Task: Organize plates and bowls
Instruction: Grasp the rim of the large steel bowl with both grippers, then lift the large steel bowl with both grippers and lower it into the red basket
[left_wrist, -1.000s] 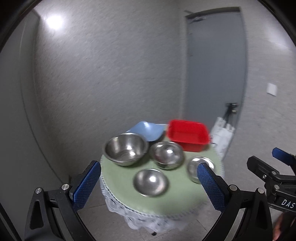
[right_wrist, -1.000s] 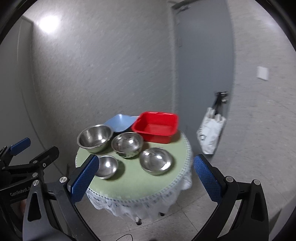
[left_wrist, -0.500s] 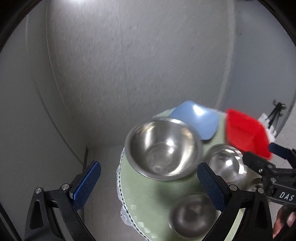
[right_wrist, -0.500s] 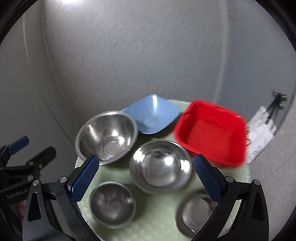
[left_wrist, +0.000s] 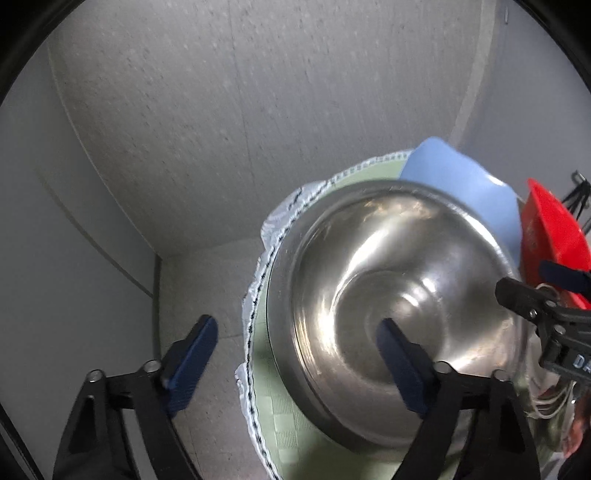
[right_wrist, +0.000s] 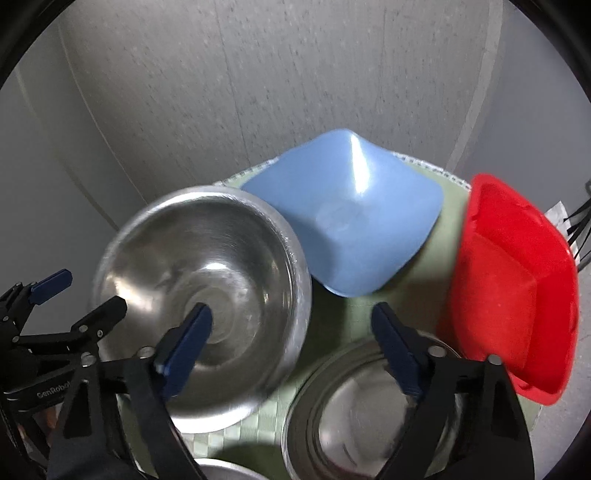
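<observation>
A large steel bowl stands at the left of a round table with a green cloth. My left gripper straddles the bowl's left rim, one finger inside and one outside; its jaws are closing and the pads do not press on the rim. My right gripper straddles the bowl's right rim, its left finger inside, jaws closing too, also without pressing. Behind sit a blue bowl and a red square dish. A medium steel bowl lies under the right finger.
The rim of a smaller steel bowl shows at the bottom edge. Grey walls meet in a corner behind the table, and the floor lies to its left. A lace fringe hangs off the table edge.
Both grippers have come down and forward from a far view of the table to the large steel bowl. Their jaws stand narrower than before.
</observation>
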